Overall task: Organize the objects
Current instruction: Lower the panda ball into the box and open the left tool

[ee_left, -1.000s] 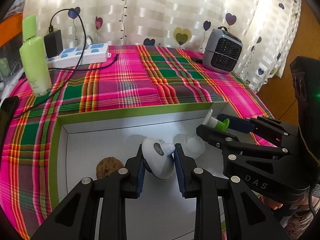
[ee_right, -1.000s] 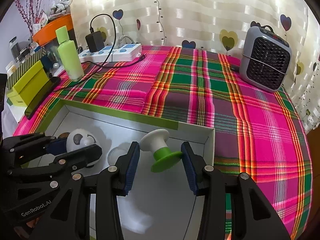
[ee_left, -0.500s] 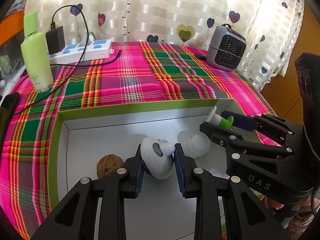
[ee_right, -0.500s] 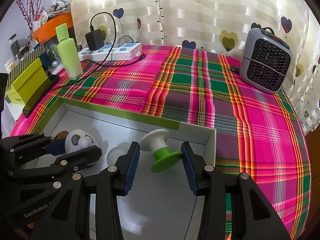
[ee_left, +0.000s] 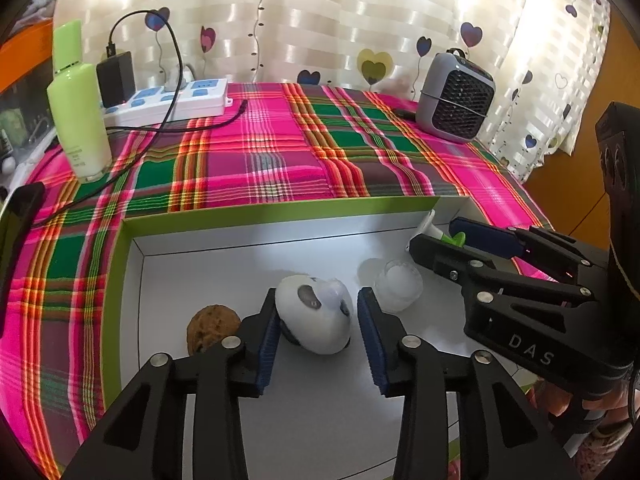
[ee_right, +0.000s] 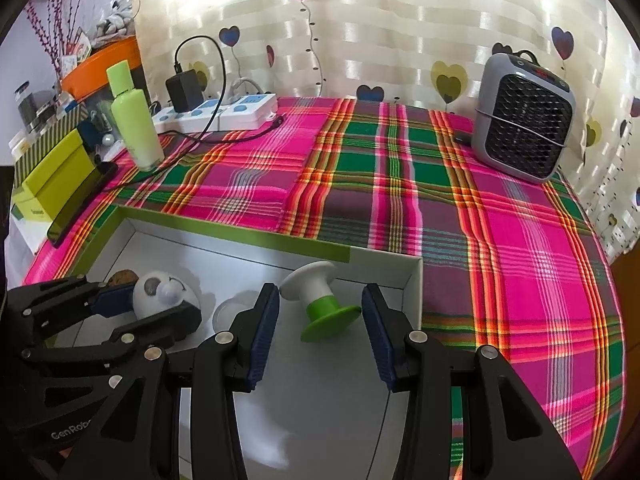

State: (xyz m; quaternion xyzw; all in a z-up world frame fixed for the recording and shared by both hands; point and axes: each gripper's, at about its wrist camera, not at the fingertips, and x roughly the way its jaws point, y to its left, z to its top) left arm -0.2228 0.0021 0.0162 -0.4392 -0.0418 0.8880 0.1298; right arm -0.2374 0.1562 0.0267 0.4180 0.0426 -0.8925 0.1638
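Observation:
A shallow white box with a green rim [ee_left: 280, 210] [ee_right: 240, 236] sits on the plaid cloth. Inside, a white panda-faced egg toy [ee_left: 314, 314] [ee_right: 162, 294] lies between the fingers of my left gripper [ee_left: 316, 332], which is open with gaps on both sides. A white-and-green spool-shaped piece [ee_right: 320, 300] [ee_left: 438, 232] lies on its side between the fingers of my right gripper [ee_right: 320, 328], also open. A brown walnut [ee_left: 212, 326] and a clear small jar [ee_left: 398, 286] also rest in the box.
On the cloth stand a green bottle [ee_left: 78, 104], a white power strip with a black charger [ee_left: 168, 102] and a grey mini heater [ee_left: 456, 98]. A black phone [ee_right: 82, 204] and a green box [ee_right: 52, 178] lie at the left edge.
My left gripper has opened and let go of the panda toy, which now rests on the box floor. The right gripper's jaws have spread slightly around the spool.

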